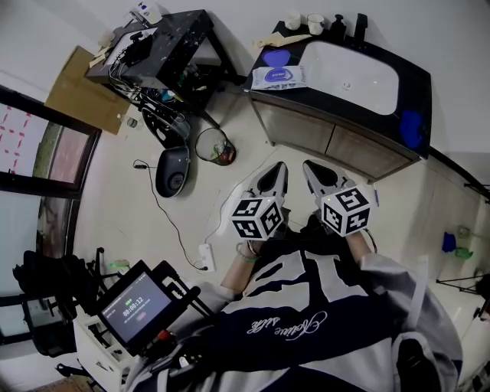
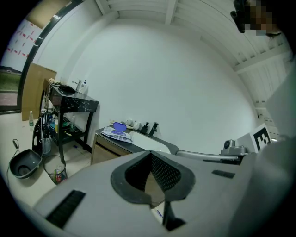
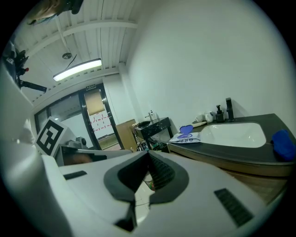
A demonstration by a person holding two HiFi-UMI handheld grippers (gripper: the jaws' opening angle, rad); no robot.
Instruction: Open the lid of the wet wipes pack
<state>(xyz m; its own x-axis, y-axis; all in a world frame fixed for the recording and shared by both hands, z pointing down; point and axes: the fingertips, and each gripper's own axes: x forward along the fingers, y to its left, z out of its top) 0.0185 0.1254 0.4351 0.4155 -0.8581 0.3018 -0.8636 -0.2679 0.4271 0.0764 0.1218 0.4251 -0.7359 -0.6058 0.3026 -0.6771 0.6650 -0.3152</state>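
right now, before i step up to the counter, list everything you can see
wet wipes pack: one, white, purple lid raised, on the counter left of the basin
basin: one, white, set in the dark counter
cups: two, white, back edge of the counter
tap: one, black, behind the basin
cloth-like lump: one, blue, right end of the counter
shelf unit: one, black, cluttered, left of the counter
wire bin: one, dark, on the floor
scoop-shaped thing: one, grey, on the floor beside the bin
cardboard sheet: one, brown, against the wall
screen: one, black, bottom left
left gripper: white, jaws shut, empty
right gripper: white, jaws shut, empty
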